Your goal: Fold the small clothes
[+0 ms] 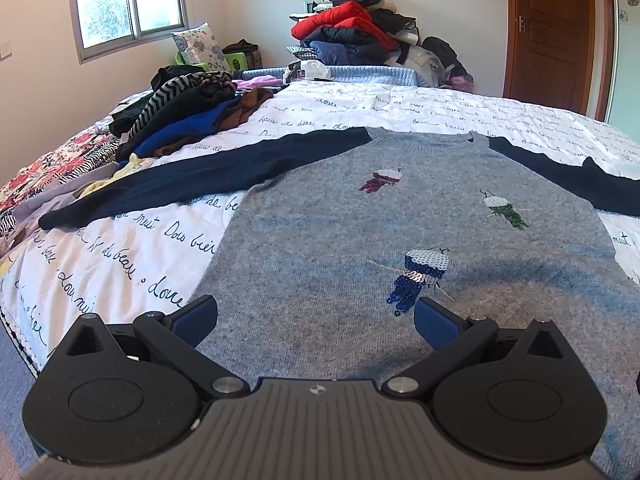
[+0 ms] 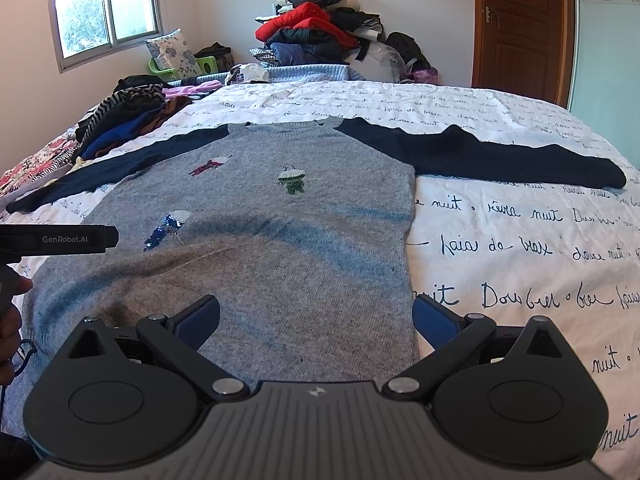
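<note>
A small grey sweater (image 1: pixel 340 216) (image 2: pixel 256 248) with navy sleeves and sequin figures lies flat, front up, on the bed, both sleeves spread out sideways. My left gripper (image 1: pixel 316 320) hovers open over the sweater's lower left part, nothing between its blue pads. My right gripper (image 2: pixel 316 320) is open above the lower right hem, its right pad just past the sweater's side edge. The left gripper's body shows at the left edge of the right wrist view, held by a hand (image 2: pixel 10 320).
The white quilt (image 2: pixel 500 240) with script lettering covers the bed. A heap of loose clothes (image 1: pixel 188 112) lies at the bed's far left. A taller pile with a red jacket (image 1: pixel 348 28) stands behind the bed. A wooden door (image 1: pixel 552 32) is at back right.
</note>
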Tool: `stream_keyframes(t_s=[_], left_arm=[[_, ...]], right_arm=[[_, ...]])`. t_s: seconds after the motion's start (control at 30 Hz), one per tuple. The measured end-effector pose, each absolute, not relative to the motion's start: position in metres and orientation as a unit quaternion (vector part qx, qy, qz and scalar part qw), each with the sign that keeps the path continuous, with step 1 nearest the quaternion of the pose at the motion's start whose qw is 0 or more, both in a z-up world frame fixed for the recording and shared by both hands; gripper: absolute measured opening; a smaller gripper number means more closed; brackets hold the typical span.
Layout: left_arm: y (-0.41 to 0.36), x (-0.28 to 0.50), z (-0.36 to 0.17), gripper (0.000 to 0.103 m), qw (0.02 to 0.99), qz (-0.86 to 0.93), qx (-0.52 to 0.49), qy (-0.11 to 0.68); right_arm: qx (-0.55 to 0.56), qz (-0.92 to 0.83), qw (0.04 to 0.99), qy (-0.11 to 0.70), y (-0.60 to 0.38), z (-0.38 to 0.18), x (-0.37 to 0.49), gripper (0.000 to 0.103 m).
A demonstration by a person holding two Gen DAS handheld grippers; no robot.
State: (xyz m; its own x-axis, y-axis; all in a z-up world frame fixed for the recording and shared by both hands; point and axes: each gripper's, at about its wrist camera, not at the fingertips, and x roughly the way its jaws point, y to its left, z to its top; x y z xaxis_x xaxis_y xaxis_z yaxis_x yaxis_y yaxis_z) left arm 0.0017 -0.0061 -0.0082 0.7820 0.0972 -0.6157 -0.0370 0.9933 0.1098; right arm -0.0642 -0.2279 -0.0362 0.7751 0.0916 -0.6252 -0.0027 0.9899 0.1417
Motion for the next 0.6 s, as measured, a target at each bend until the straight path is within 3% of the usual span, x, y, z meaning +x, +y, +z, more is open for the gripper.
stream_keyframes(t_s=[0.6], left_arm=[[-0.0045, 0.0036, -0.0101, 0.103, 0.939, 0.031, 0.037, 0.341]], right_arm=[[0.084, 0.034, 0.938, 0.335, -0.2331, -0.0364, -0.0646, 0.103]])
